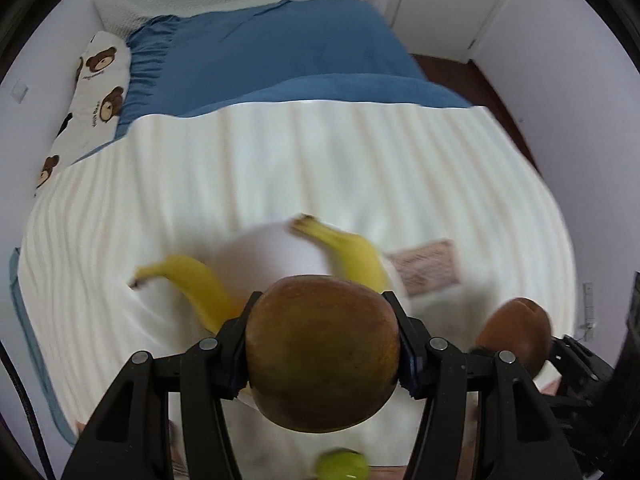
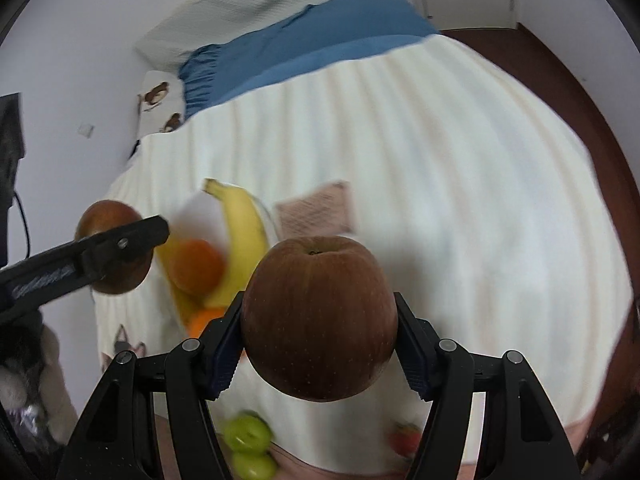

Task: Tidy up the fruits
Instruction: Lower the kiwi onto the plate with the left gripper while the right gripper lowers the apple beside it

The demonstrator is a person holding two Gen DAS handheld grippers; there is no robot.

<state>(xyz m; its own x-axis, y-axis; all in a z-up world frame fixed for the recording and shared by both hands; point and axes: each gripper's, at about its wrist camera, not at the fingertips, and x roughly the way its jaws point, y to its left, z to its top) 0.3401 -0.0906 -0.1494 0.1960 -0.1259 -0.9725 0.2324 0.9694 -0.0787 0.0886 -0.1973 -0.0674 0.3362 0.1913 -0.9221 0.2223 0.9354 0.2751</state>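
Note:
My left gripper (image 1: 322, 300) is shut on a brown-green apple (image 1: 322, 360), held above the bed. My right gripper (image 2: 320, 300) is shut on a red-brown apple (image 2: 320, 320), also held in the air. In the right wrist view the left gripper's finger (image 2: 128, 238) crosses its apple (image 2: 106, 216) at the left. In the left wrist view the right gripper's apple (image 1: 516, 332) shows at the right. Below lies a white plate (image 2: 192, 212) with two bananas (image 2: 244, 232) and oranges (image 2: 196, 266). The plate (image 1: 272, 256) and bananas (image 1: 196, 280) are blurred.
A white striped cover (image 2: 440, 200) spreads over the bed, with a blue sheet (image 1: 280, 52) beyond. A printed card (image 2: 316, 210) lies beside the plate. Two green fruits (image 2: 246, 434) and a red fruit (image 2: 406, 438) sit near the front edge. A bear-print pillow (image 1: 100, 80) lies at the left.

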